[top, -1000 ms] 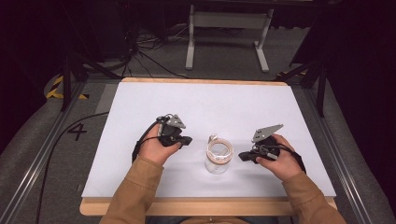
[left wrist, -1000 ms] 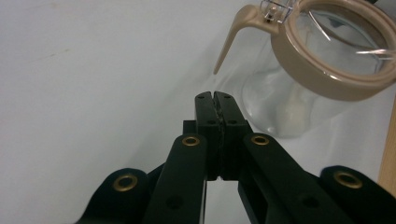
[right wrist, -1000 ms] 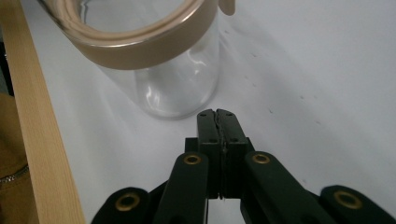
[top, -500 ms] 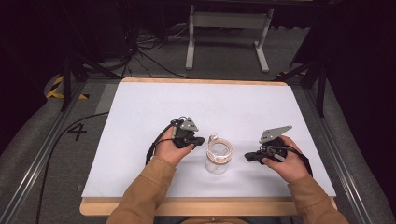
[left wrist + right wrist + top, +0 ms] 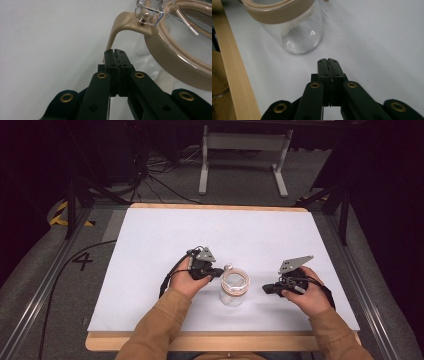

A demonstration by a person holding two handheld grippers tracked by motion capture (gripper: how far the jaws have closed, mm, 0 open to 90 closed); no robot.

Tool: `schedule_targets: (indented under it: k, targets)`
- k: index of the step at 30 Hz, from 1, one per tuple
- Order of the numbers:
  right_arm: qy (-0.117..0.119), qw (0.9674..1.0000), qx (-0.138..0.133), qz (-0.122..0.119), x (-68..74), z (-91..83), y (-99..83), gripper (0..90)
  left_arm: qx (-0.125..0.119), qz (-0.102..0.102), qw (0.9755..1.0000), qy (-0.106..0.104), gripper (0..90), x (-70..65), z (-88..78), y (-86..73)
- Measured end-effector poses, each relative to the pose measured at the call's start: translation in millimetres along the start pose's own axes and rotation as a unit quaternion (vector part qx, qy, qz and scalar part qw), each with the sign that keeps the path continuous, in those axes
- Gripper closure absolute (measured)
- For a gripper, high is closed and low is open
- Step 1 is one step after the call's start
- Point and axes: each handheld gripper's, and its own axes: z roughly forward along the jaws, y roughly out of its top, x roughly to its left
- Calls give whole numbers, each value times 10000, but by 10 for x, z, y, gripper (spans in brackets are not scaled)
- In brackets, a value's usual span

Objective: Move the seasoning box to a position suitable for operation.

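Jar between both clenched, empty tools: left hand-held gripper just beside, right hand-held gripper near.

My high view looks forward and down on the whole desk from my side, while both gripper views ride low along their shut jaws, close to the glass jar all three share.

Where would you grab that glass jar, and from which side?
Probably by the beige tab that sticks out from the lid of the jar, coming from the jar's left, where the left hand-held gripper sits close to it, jaws shut. The tab is thin and stands clear of the round wall, so narrow jaws could pinch it; the upright glass body looks wide and slippery.
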Motion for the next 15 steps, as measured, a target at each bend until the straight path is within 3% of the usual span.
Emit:
schedule_targets:
  k: [8, 15]
  targets:
    - [-23, 10000, 12, 15, 1, -2, -24, 900, -15, 7, 10000, -72, 896, -1, 52, 9]
    - [-28, 10000, 4, 35, 6, -18, -43, 900, 69, 0, 10000, 30, 897, 7, 42, 21]
